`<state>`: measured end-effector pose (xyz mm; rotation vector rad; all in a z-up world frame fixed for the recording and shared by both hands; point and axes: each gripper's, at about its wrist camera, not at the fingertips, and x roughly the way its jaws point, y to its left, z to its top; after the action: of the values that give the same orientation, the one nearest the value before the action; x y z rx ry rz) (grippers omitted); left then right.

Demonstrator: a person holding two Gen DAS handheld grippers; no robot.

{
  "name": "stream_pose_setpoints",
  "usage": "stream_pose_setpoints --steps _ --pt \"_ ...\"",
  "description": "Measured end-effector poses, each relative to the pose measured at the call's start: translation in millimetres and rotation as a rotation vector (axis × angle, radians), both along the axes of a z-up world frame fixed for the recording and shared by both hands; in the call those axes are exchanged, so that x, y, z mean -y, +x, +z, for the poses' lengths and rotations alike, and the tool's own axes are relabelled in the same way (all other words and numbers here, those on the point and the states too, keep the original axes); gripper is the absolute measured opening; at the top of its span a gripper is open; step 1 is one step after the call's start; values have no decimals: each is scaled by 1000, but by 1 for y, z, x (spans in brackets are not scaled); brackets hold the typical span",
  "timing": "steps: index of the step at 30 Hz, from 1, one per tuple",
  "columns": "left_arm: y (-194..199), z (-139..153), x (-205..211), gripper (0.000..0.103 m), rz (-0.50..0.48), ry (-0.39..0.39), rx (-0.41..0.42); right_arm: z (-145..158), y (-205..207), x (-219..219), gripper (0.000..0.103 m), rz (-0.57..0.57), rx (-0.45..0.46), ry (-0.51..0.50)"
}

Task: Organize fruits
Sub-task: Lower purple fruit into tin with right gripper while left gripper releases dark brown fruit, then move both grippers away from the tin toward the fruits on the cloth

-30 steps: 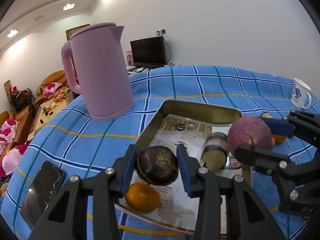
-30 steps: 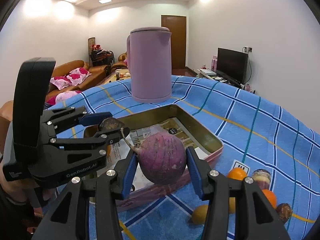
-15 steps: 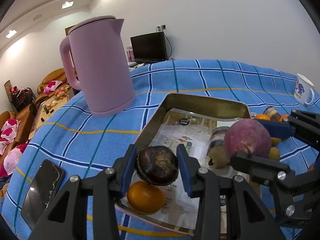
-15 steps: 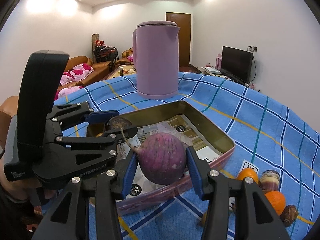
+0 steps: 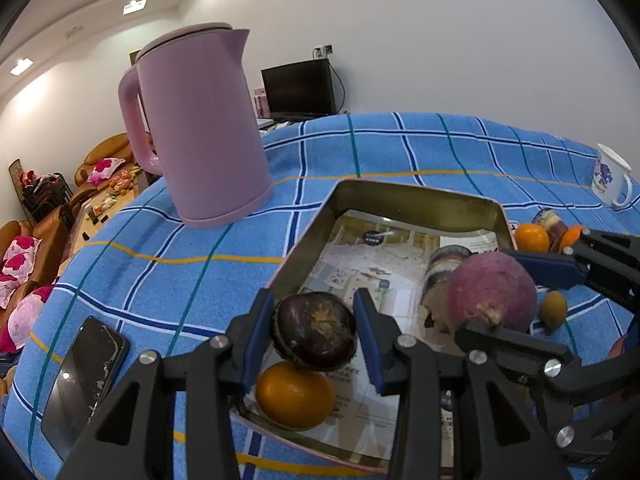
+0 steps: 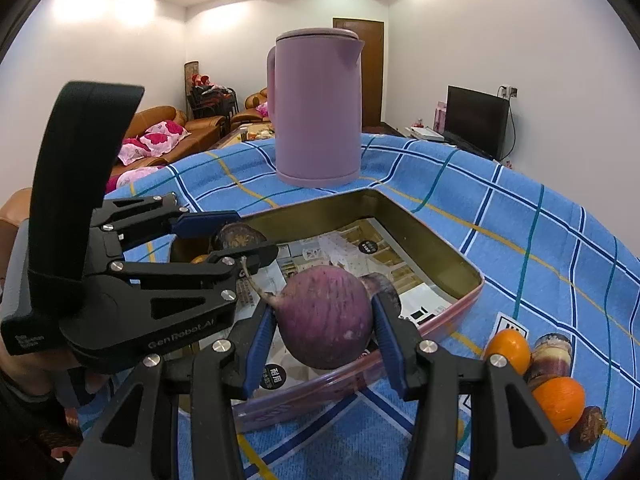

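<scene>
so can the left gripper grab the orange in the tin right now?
Probably not as is. The left gripper is shut on a dark fruit, which hangs just above the orange in the tin. It would have to drop that first.

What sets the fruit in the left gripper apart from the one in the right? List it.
The left fruit is dark brown-purple; the right fruit is lighter reddish-purple.
The left fruit looks smaller and flatter; the right fruit is bigger and rounder.
The right fruit has a thin tail; the left fruit shows a rough brown patch.
Both are clamped between blue-padded fingers above the tin.
</scene>
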<state>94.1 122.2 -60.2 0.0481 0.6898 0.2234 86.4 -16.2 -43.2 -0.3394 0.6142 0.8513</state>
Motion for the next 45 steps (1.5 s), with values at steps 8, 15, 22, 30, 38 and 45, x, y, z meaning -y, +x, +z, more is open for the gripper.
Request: stream_pose_setpoints --steps 8,15,22,30,38,45 --pt "-4 2 4 50 -8 9 11 4 5 8 51 12 -40 35" --pt "-16 14 6 80 13 36 54 33 12 31 52 7 -17 58" --pt "-22 32 26 91 -35 27 98 73 35 58 57 -58 58 57" --pt "-32 45 58 96 -116 40 136 103 59 86 57 -119 105 24" --pt "-35 48 71 96 -152 56 137 139 74 163 57 -237 126 64" --pt "-31 50 93 97 -177 53 152 188 99 212 62 -336 125 81"
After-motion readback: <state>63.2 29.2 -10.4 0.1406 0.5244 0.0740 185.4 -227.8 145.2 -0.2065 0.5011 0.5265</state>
